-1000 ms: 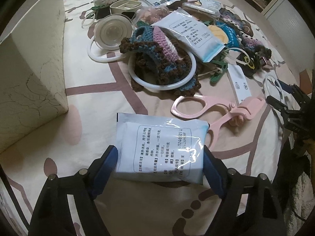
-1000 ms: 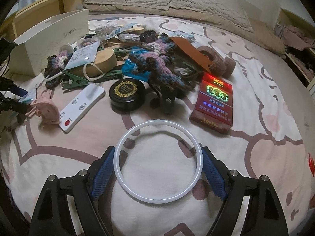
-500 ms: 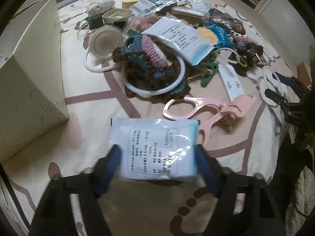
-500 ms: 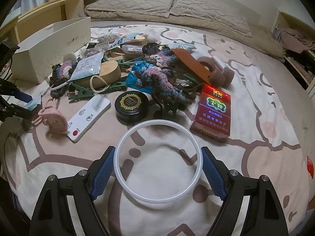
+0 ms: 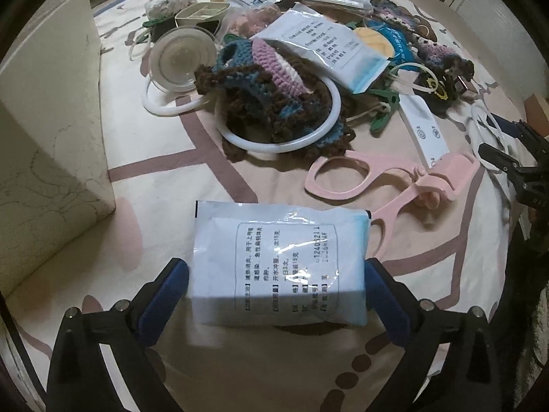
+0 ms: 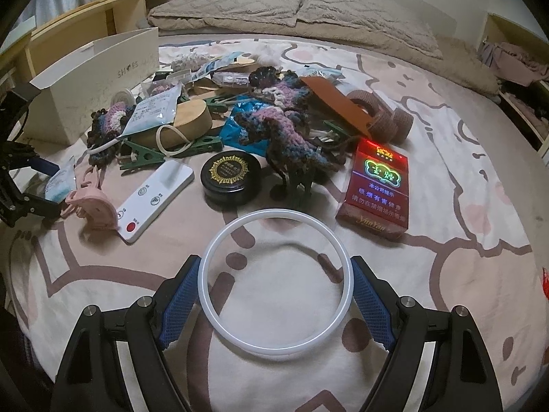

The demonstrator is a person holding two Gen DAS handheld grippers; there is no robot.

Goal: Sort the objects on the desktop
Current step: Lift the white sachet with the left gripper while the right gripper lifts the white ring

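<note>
The left gripper (image 5: 276, 292) clamps a white printed medicine sachet (image 5: 279, 262) near the cream cardboard box (image 5: 51, 144); the right gripper (image 6: 274, 286) pinches a white plastic ring (image 6: 274, 281), right of the white remote (image 6: 154, 199).

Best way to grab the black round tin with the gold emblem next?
Take the black round tin across its low side wall, from above with one finger on each side. It lies flat, lid up, so the rim offers the only opposed faces. Its near side is free; the white remote crowds its left.

A bed (image 6: 446, 158) with a cream and pink cartoon-print sheet fills the room. Two beige quilted pillows (image 6: 295, 7) lie at its head; wooden shelving (image 6: 85, 24) stands along its left edge.
</note>
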